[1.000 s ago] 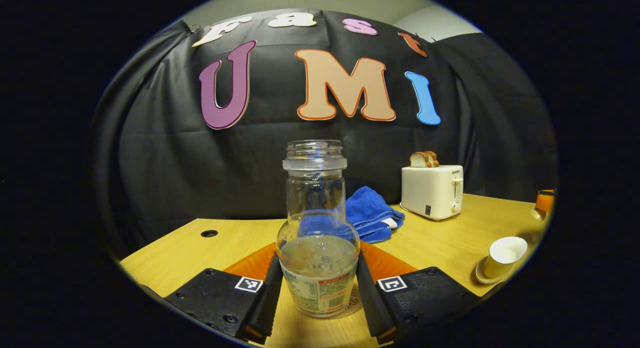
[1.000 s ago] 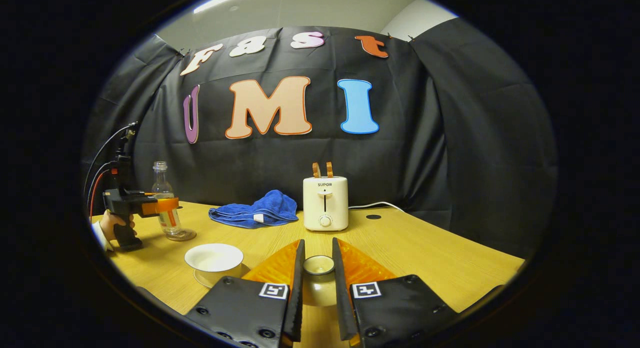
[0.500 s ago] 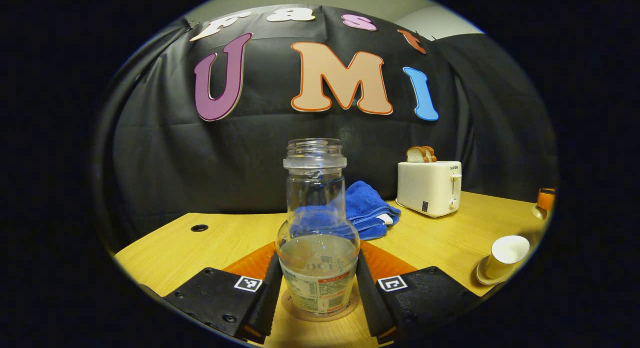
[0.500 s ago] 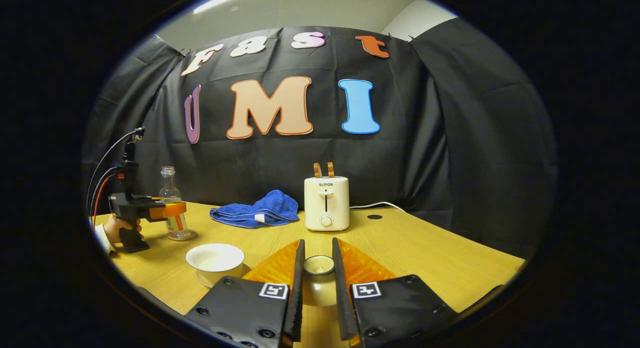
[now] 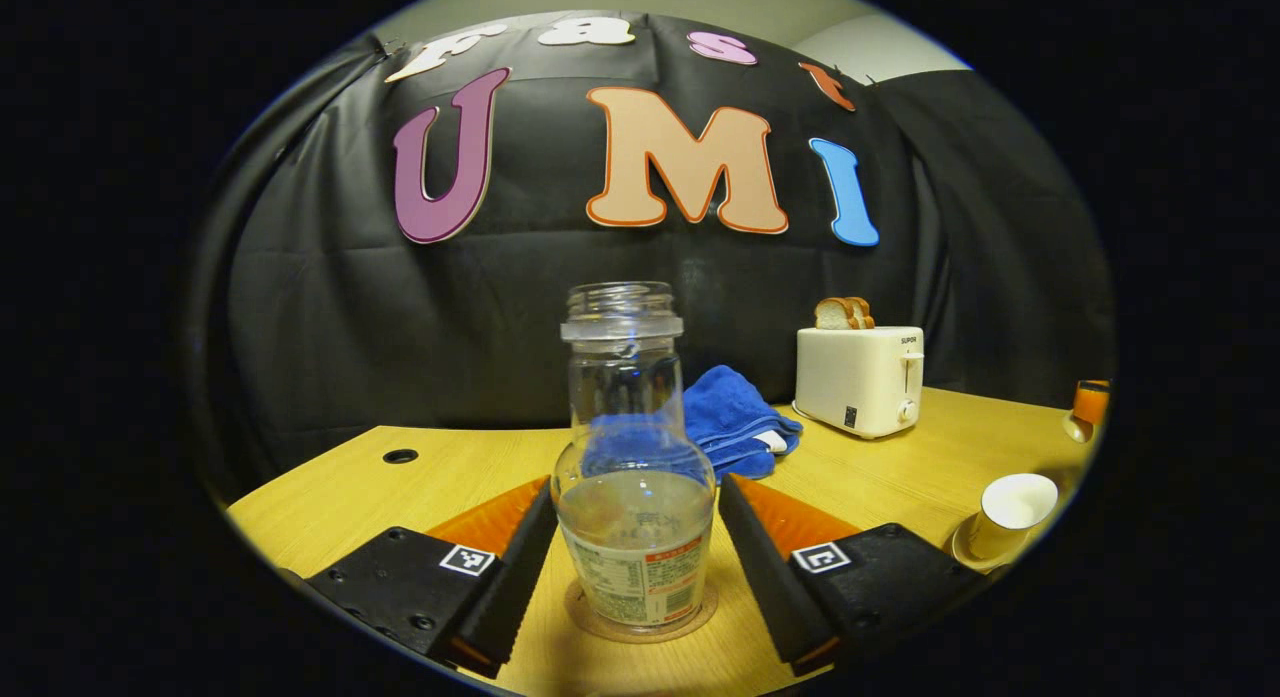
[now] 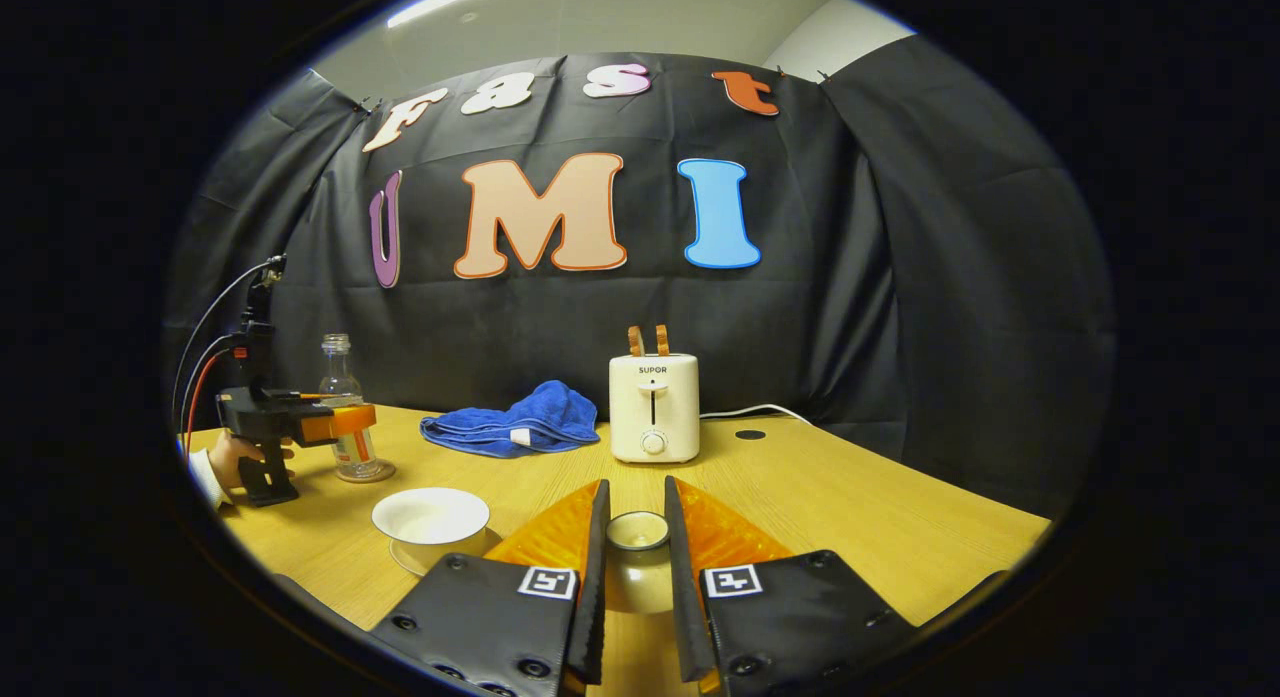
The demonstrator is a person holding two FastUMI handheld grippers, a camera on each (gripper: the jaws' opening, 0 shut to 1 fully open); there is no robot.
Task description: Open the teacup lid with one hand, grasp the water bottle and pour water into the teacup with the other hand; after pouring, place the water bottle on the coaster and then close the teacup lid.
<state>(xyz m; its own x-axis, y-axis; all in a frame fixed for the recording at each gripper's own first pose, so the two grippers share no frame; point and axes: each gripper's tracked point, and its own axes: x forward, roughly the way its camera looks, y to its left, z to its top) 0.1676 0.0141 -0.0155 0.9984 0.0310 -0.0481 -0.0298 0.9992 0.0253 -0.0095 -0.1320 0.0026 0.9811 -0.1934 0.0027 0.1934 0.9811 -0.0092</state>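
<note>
Left gripper view: my left gripper (image 5: 636,557) spread apart, one bottle (image 5: 634,477) on one coaster (image 5: 640,622) between, untouched. One teacup (image 5: 1010,512) at 3 o'clock. My right gripper (image 6: 636,547) pinches one lid (image 6: 637,562).

A staged recording booth: black cloth wall (image 6: 900,277) behind a light wooden surface (image 6: 850,517) with a white toaster (image 6: 653,407).

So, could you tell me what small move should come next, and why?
Probably draw the left gripper straight back from the bottle: it stands upright on the coaster with both fingers apart from it. The right gripper holds the lid, and the teacup is uncovered, so closing follows.
</note>
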